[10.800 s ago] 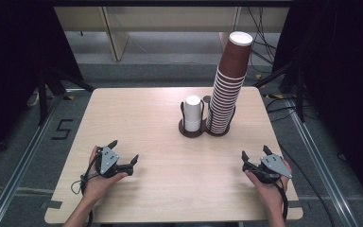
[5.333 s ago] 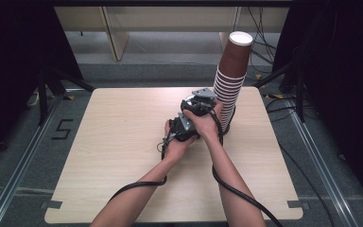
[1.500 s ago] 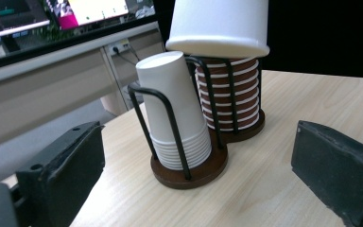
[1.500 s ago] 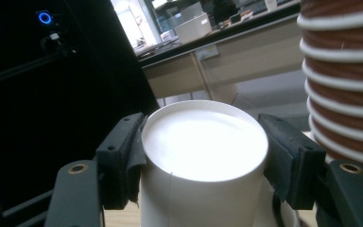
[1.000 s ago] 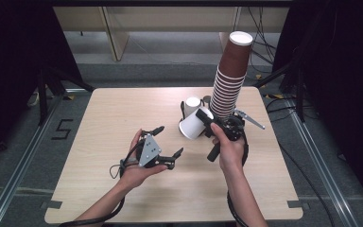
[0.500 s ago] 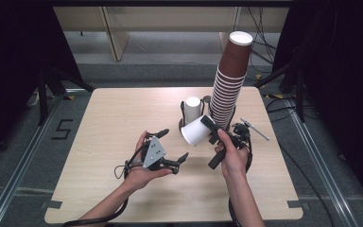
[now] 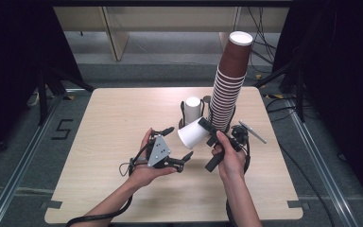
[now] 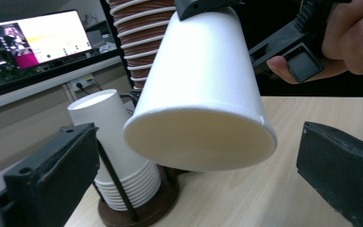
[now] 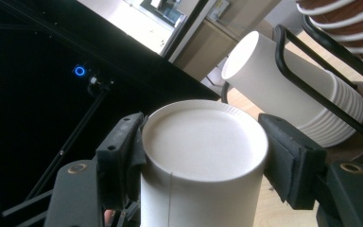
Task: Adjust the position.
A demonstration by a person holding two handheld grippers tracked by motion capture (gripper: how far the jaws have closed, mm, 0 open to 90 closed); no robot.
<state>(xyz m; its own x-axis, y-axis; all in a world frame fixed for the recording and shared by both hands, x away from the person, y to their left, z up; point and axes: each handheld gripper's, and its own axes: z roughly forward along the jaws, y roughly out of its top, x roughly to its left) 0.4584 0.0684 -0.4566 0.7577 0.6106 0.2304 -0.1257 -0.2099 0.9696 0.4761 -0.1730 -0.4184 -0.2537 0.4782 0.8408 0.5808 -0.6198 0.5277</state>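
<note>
— Holding the white cup (image 7: 192,134) near its base, your right gripper (image 7: 207,127) is clamped on it; the cup lies tilted above the table (image 7: 99,123), its open mouth turned toward your left gripper (image 7: 176,143). Do you see that?

— Yes. And my left gripper?

— Its jaws have just been opening and now stand wide, with nothing pressed between them. In the left gripper view the cup's mouth (image 8: 203,142) sits between the two jaws, touching neither.

— What can go wrong from here?

— I think three things. The paper wall is soft — if you close the left jaws hard on the rim, it may buckle. If the right gripper lets go before the left has a grip, the cup will drop on the table. Also, just behind the cup stand the white stack in its holder (image 7: 192,109) and the tall brown stack (image 7: 229,85) — a wide swing of your right hand (image 7: 229,158) could knock the brown stack over.
</note>
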